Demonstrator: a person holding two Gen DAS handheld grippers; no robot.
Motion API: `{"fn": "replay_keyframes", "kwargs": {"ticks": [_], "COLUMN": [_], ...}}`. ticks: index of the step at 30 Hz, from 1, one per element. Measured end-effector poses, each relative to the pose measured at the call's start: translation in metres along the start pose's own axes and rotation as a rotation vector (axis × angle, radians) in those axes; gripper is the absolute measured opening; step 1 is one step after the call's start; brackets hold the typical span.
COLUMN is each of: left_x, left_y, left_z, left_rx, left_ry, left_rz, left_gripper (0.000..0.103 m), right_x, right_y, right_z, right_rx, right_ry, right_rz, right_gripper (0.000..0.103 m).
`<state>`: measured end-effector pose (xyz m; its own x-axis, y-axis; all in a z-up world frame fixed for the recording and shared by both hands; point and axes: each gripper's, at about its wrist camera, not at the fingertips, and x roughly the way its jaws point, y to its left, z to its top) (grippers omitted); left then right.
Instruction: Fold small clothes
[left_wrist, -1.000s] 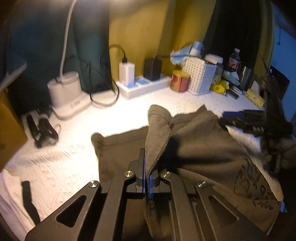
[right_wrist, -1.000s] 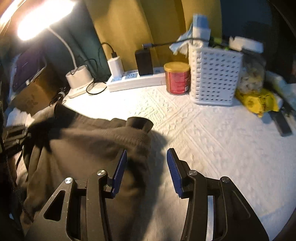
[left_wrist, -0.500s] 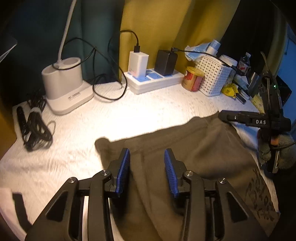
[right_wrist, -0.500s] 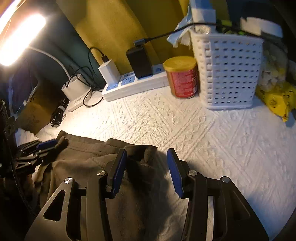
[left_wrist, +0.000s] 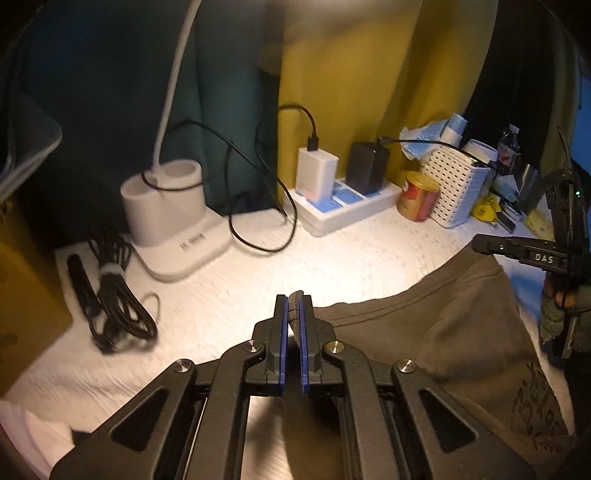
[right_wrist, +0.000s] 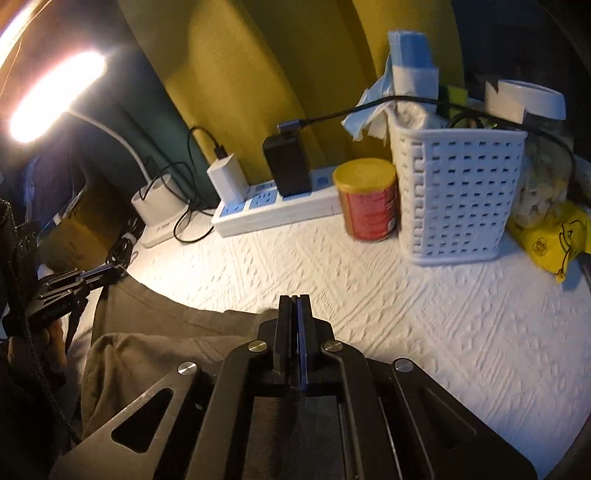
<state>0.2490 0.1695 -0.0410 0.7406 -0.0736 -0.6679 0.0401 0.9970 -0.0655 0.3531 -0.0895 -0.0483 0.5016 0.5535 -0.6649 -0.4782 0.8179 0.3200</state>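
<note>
A dark olive-brown garment (left_wrist: 454, 328) with a printed logo lies on the white textured table cover; it also shows in the right wrist view (right_wrist: 159, 354). My left gripper (left_wrist: 294, 306) is shut on the garment's far left corner, a bit of cloth showing between the blue pads. My right gripper (right_wrist: 294, 310) is shut at the garment's far right corner; the cloth runs under its jaws. In the left wrist view the right gripper (left_wrist: 517, 249) sits at the garment's right edge. In the right wrist view the left gripper (right_wrist: 92, 277) sits at its left edge.
Along the back stand a white lamp base (left_wrist: 173, 206), a power strip with chargers (left_wrist: 343, 199), a red can (right_wrist: 369, 199), a white perforated basket (right_wrist: 458, 192) and a yellow packet (right_wrist: 550, 236). Coiled black cables (left_wrist: 110, 295) lie at the left.
Both grippers were open over the garment half a second ago; now both are shut on its far corners. A second ago the left held a raised fold, which now lies flat.
</note>
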Motion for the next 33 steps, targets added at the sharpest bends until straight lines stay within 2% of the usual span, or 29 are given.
{"fn": "replay_keyframes", "kwargs": {"ticks": [3,8,11,14,20,21,22,23,24,25,27,28,33], "left_x": [0.007,0.022,0.013,0.001,-0.027,-0.032,-0.036,-0.040,-0.045,-0.048,-0.054,-0.057,-0.074], "left_y": [0.009,0.022,0.017,0.014,0.009,0.007,0.005,0.004,0.002,0.001,-0.002,-0.004,-0.021], "left_z": [0.002,-0.006,-0.007,-0.009,-0.020,-0.023,-0.026,-0.029,-0.034,-0.038,-0.045,-0.048,-0.064], "left_rx": [-0.013,-0.068,-0.066,-0.064,-0.087,-0.090,-0.097,-0.105,-0.119,-0.129,-0.143,-0.146,-0.140], "left_ry": [0.005,0.078,0.071,0.063,0.060,0.059,0.056,0.053,0.047,0.040,0.041,0.043,0.046], "left_rz": [0.019,0.018,0.026,0.079,0.059,0.054,0.049,0.044,0.038,0.033,0.024,0.019,-0.002], "left_gripper": [0.004,0.004,0.005,0.005,0.005,0.007,0.020,0.032,0.060,0.069,0.069,0.069,0.069], "right_x": [0.003,0.020,0.020,0.015,-0.006,-0.011,-0.014,-0.018,-0.022,-0.025,-0.034,-0.039,-0.056], "right_y": [-0.002,0.000,0.003,0.006,0.013,0.014,0.015,0.017,0.018,0.019,0.022,0.023,0.029], "right_z": [0.000,-0.009,-0.012,-0.013,-0.019,-0.021,-0.022,-0.024,-0.026,-0.028,-0.034,-0.037,-0.053], "right_rx": [0.004,-0.022,-0.034,-0.047,-0.054,-0.055,-0.055,-0.055,-0.055,-0.054,-0.055,-0.058,-0.055], "right_ry": [0.006,0.058,0.063,0.058,0.037,0.031,0.029,0.025,0.023,0.022,0.010,0.003,0.007], "right_rz": [-0.014,-0.062,-0.084,-0.114,-0.137,-0.139,-0.141,-0.142,-0.141,-0.141,-0.142,-0.144,-0.140], "right_gripper": [0.004,0.004,0.004,0.004,0.005,0.005,0.006,0.010,0.021,0.029,0.065,0.067,0.067]}}
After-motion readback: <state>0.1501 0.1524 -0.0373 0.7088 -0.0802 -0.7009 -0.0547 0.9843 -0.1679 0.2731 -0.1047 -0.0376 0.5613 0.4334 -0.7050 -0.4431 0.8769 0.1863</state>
